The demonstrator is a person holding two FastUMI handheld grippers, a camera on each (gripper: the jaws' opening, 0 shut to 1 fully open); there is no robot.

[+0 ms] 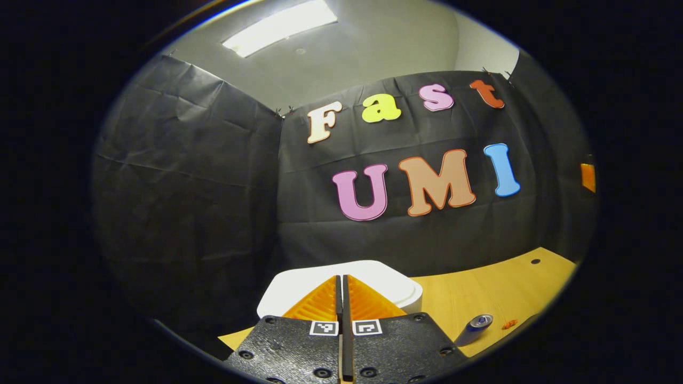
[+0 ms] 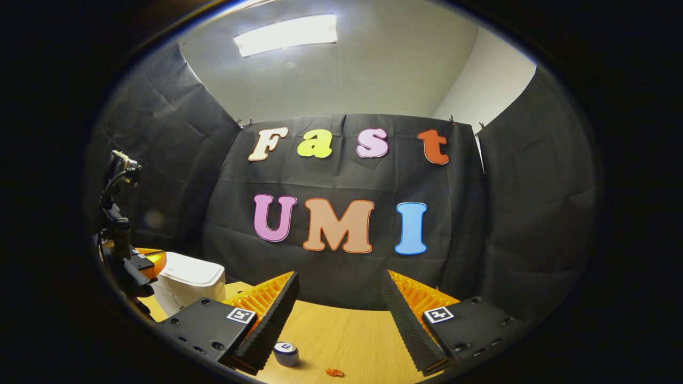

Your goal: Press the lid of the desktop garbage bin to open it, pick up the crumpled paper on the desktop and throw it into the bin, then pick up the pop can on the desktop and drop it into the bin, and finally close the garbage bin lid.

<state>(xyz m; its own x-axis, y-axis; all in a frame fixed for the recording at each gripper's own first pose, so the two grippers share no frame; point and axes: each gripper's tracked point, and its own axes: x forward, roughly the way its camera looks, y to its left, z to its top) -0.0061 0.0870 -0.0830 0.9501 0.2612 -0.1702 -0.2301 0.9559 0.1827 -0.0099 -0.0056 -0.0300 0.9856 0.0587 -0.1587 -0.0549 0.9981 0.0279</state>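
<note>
In the left gripper view, the left gripper (image 1: 342, 288) has its two fingers pressed together with no gap between them and nothing held. Its tips sit directly over the closed lid of the white garbage bin (image 1: 395, 285), which lies just ahead of and below the fingers; whether the tips actually touch the lid cannot be told. The bin stands on a light wooden table (image 1: 496, 293) near the table's far edge, close to the black cloth wall. To the right of this gripper, and nearer than the bin, the pop can (image 1: 475, 328) lies on its side on the table, its round end facing the camera. Just beyond the can to the right rests a small orange scrap (image 1: 509, 323). In the right gripper view, the right gripper (image 2: 340, 298) is spread wide, holding nothing, its fingers hovering above the table (image 2: 347, 336). The pop can (image 2: 286, 353) lies below, just beside the gripper's left finger. The orange scrap (image 2: 334, 372) lies on the table between the two fingers, low in the view. Far to the left of this gripper stands the bin (image 2: 189, 282), with the other gripper (image 2: 147, 264) above its lid.
</note>
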